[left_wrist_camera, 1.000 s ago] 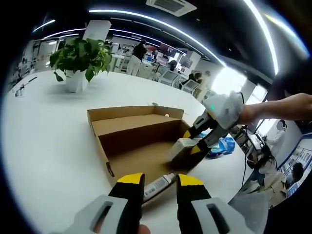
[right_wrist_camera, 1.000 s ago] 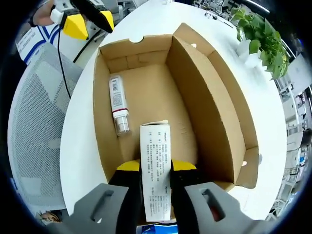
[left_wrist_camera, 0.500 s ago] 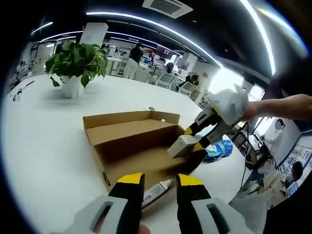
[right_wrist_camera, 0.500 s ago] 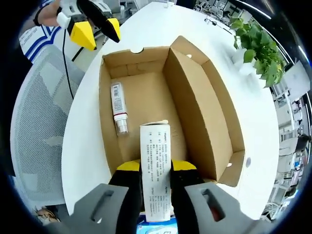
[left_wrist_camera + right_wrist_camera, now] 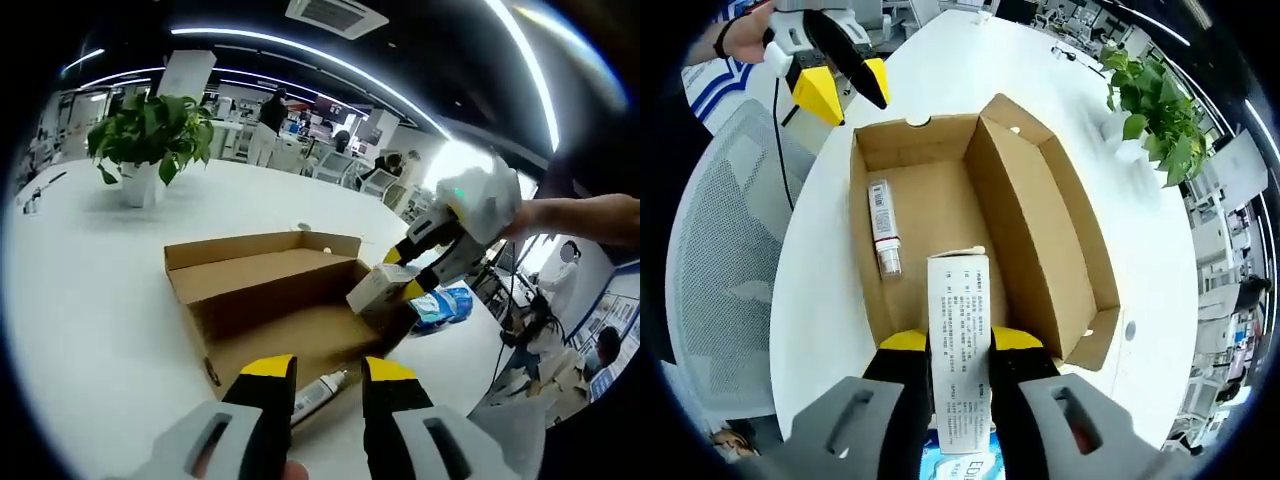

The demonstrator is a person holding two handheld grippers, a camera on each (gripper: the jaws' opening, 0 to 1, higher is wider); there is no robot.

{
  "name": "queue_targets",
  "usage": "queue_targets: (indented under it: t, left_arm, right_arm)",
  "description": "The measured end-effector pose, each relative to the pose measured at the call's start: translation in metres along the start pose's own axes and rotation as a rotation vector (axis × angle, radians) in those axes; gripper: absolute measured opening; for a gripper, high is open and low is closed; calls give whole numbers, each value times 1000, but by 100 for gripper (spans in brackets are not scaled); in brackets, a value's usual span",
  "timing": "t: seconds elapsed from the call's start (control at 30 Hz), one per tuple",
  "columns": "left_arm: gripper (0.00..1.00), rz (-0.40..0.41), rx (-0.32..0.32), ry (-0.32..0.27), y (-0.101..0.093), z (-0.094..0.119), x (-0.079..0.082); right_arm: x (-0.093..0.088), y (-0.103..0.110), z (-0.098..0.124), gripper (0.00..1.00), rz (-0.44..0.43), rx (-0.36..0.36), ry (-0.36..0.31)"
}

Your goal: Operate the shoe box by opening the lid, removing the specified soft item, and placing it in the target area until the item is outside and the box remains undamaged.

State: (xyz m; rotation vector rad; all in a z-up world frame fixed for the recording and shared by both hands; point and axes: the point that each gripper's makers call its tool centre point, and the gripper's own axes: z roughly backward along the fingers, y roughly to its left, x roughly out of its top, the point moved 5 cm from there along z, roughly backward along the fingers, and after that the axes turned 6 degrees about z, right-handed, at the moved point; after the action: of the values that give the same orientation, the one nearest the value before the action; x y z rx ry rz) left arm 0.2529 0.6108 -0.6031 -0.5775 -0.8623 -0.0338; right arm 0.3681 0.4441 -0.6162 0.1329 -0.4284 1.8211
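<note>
An open brown cardboard shoe box [image 5: 1045, 235] lies on the white table [image 5: 90, 290]; in the left gripper view its near wall [image 5: 270, 305] faces me. A white tube [image 5: 883, 226] rests on the box floor, seen low between my left jaws as the tube [image 5: 318, 387]. My right gripper [image 5: 960, 345] is shut on a small white printed carton [image 5: 958, 300] and holds it above the box's end. The left gripper view shows that gripper [image 5: 401, 274] with the carton [image 5: 372, 290] over the box's right end. My left gripper [image 5: 328, 372] is open, its jaws [image 5: 848, 88] hanging beyond the box's far end.
A potted green plant [image 5: 150, 130] stands on the table behind the box, seen as the plant [image 5: 1150, 110] at upper right. A blue packet [image 5: 447, 301] lies right of the box. A grey mesh chair [image 5: 720, 270] stands off the table edge. People stand at far desks.
The right gripper has risen with the carton, away from the box floor. Both views have pulled back, so the box looks smaller. The tube has not moved.
</note>
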Motion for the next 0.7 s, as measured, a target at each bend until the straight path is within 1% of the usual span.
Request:
queue_targets:
  t: [0.2, 0.33, 0.7]
  left_arm:
    - [26, -7, -5, -3, -4, 2, 0]
    - [26, -12, -10, 0, -7, 3, -1]
    - [26, -32, -28, 7, -15, -2, -1]
  right_arm:
    - [-4, 1, 12, 18, 8, -18, 7]
    - [-4, 2, 22, 18, 20, -37, 3]
    - [-13, 7, 45, 18, 53, -80, 14]
